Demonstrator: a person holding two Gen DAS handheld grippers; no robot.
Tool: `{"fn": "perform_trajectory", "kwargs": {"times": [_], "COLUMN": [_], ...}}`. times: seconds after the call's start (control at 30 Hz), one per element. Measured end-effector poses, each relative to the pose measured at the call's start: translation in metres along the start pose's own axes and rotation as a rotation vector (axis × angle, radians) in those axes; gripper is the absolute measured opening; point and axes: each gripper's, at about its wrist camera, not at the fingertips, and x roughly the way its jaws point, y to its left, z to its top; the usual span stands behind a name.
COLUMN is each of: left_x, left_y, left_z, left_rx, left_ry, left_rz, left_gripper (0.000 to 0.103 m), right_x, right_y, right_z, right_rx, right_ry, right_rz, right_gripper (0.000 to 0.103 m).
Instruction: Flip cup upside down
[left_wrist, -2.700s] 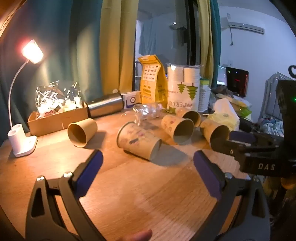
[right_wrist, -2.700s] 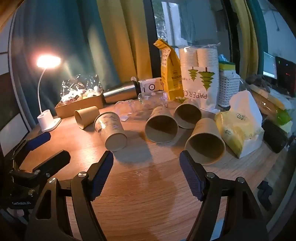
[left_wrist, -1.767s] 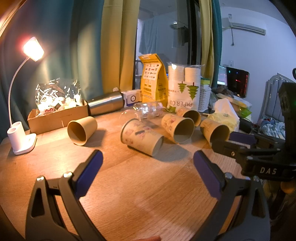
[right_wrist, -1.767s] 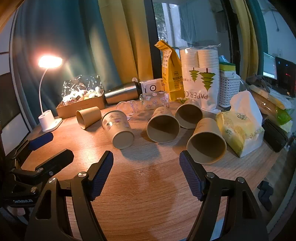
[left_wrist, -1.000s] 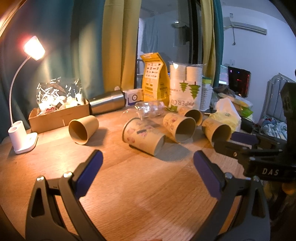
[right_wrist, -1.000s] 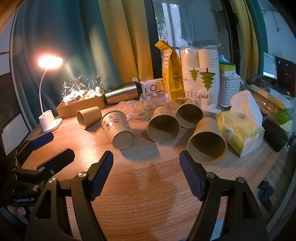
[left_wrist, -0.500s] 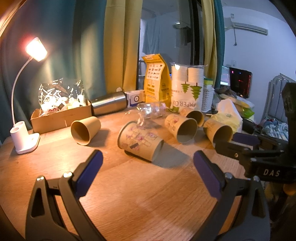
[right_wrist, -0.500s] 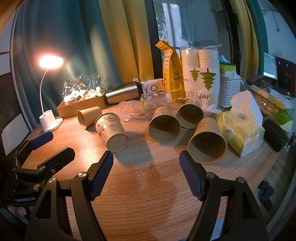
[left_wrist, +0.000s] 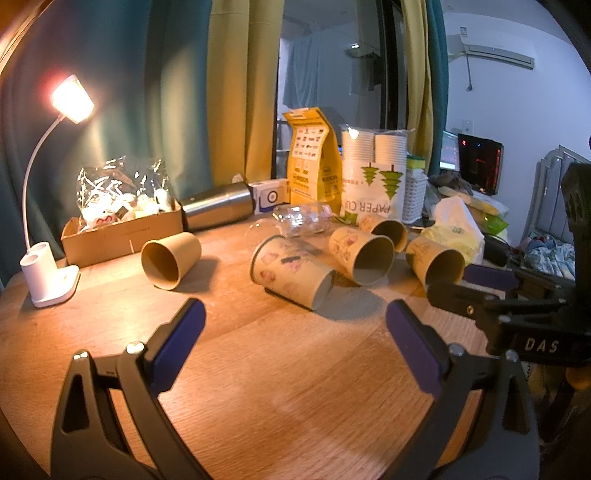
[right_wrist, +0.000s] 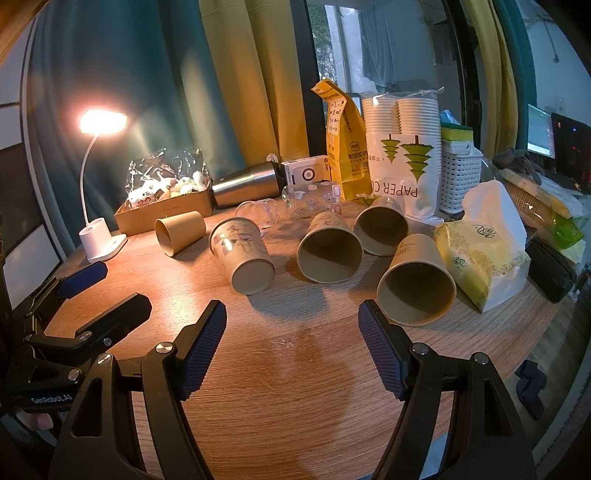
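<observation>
Several brown paper cups lie on their sides on the round wooden table (left_wrist: 288, 387). A printed cup (left_wrist: 291, 275) (right_wrist: 242, 254) lies in the middle with its base toward me. A plain cup (left_wrist: 170, 258) (right_wrist: 179, 230) lies to its left. Three more cups (right_wrist: 330, 247) (right_wrist: 382, 229) (right_wrist: 417, 282) lie to the right, mouths toward me. My left gripper (left_wrist: 293, 339) is open and empty, short of the printed cup. My right gripper (right_wrist: 291, 338) is open and empty, in front of the cups.
A lit white desk lamp (left_wrist: 50, 280) stands at the left edge. A cardboard box of sweets (left_wrist: 122, 229), a steel flask (left_wrist: 218, 210), clear plastic cups (left_wrist: 303, 219), a yellow bag (left_wrist: 312, 162), a pack of paper cups (left_wrist: 373, 177) and a tissue pack (right_wrist: 480, 254) line the back and right.
The printed cup has rolled slightly on the table, showing different prints. Both grippers stay open and have only drifted a little toward the cups.
</observation>
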Motion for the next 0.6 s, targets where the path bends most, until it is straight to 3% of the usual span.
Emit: {"fn": "perform_trajectory", "kwargs": {"times": [0.6], "left_x": [-0.0001], "left_y": [-0.0004], "left_z": [-0.0001], "left_rx": [0.001], "left_ry": [0.000], "left_rz": [0.000], "left_gripper": [0.099], "right_x": [0.0004], "right_y": [-0.0004], "right_z": [0.0007], "right_rx": [0.001], "right_ry": [-0.001], "right_rz": [0.001], "right_gripper": [0.077]}}
